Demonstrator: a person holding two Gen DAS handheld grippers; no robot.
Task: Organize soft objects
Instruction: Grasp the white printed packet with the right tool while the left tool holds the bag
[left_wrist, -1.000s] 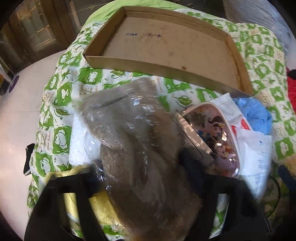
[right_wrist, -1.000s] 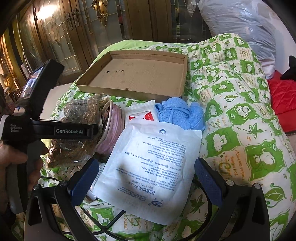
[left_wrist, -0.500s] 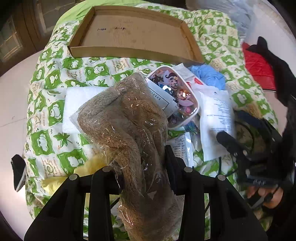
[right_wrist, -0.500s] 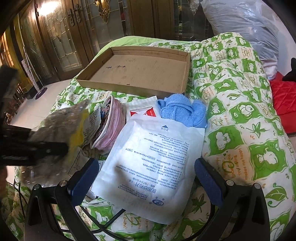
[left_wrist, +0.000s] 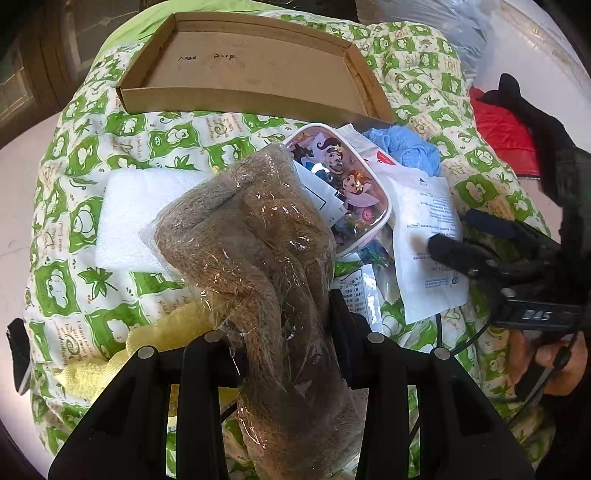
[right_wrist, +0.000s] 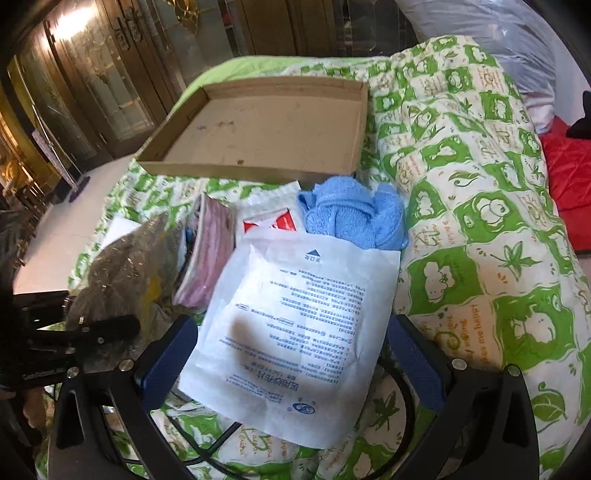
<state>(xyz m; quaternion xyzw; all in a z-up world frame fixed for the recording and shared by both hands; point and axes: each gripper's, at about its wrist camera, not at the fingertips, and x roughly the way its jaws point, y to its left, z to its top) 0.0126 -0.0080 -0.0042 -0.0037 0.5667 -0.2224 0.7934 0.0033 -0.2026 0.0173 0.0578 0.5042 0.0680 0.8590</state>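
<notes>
My left gripper (left_wrist: 284, 332) is shut on a brown plush bundle in clear plastic wrap (left_wrist: 251, 236), held above the green-and-white quilt (left_wrist: 74, 177). The same bundle (right_wrist: 122, 266) shows at the left of the right wrist view. My right gripper (right_wrist: 291, 354) stands open low over a white printed paper pouch (right_wrist: 303, 325), its blue pads on either side and not pressing it. An empty shallow cardboard tray (left_wrist: 258, 99) lies at the far side. Between the tray and the pouch sits a blue towel (right_wrist: 354, 218).
A cartoon-print zip pouch (left_wrist: 343, 184) leans beside the bundle. A white folded cloth (left_wrist: 136, 218) and a yellow cloth (left_wrist: 147, 347) lie to the left. A black cable (right_wrist: 399, 406) runs under the pouch. Red fabric (right_wrist: 569, 184) lies to the right, wooden cabinets behind.
The left jaws closed on the brown plush bundle and raised it off the quilt, the view swinging to take in the right gripper. The right gripper stayed put.
</notes>
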